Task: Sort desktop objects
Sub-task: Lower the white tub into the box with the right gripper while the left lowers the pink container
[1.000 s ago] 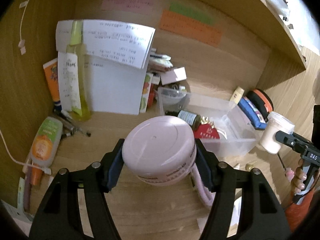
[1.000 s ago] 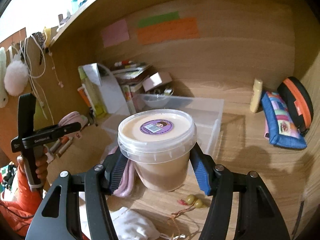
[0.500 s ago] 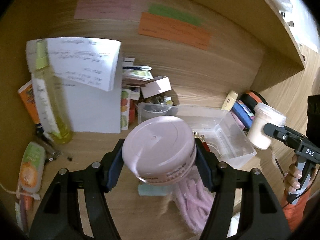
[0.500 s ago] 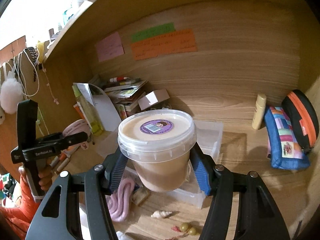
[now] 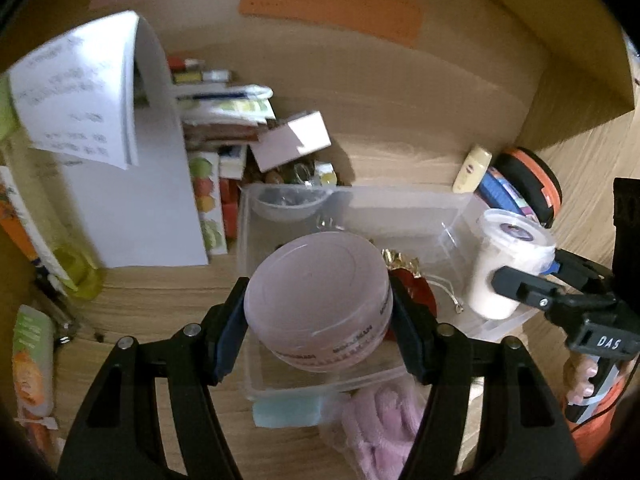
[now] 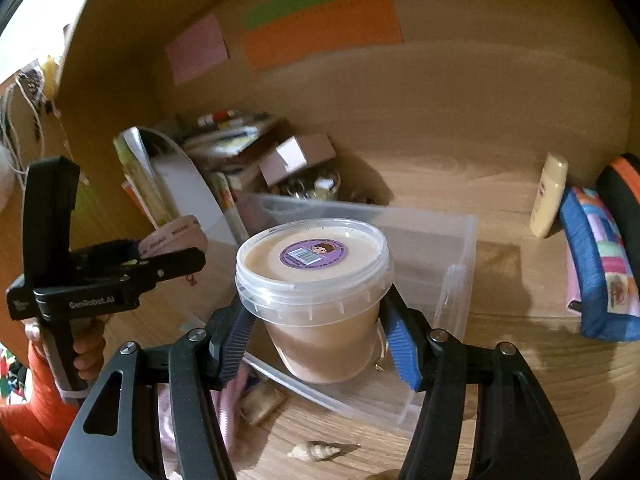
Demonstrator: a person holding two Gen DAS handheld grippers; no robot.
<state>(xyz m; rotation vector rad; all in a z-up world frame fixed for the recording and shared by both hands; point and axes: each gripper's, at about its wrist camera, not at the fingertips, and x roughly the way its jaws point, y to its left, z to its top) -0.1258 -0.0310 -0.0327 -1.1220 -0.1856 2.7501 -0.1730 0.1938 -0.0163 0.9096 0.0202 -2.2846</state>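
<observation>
Mid-task: left gripper (image 5: 318, 312) clamps round pink lidded jar (image 5: 318, 300) over clear plastic bin (image 5: 400, 204), right gripper (image 6: 320, 334) grips translucent beige tub (image 6: 316, 292) by bin's edge; neither dropped yet, desk clutter remains.

a flat round pink jar (image 5: 318, 298), lid up and tilted, was clamped over the clear plastic bin (image 5: 404, 208). a clear lidded tub (image 6: 316, 292) of beige paste, purple sticker on top, was held upright above the bin's right part.

Right hand-held gripper (image 6: 320, 344) clamps lidded tub (image 6: 316, 296) above clear bin (image 6: 452, 256).
</observation>
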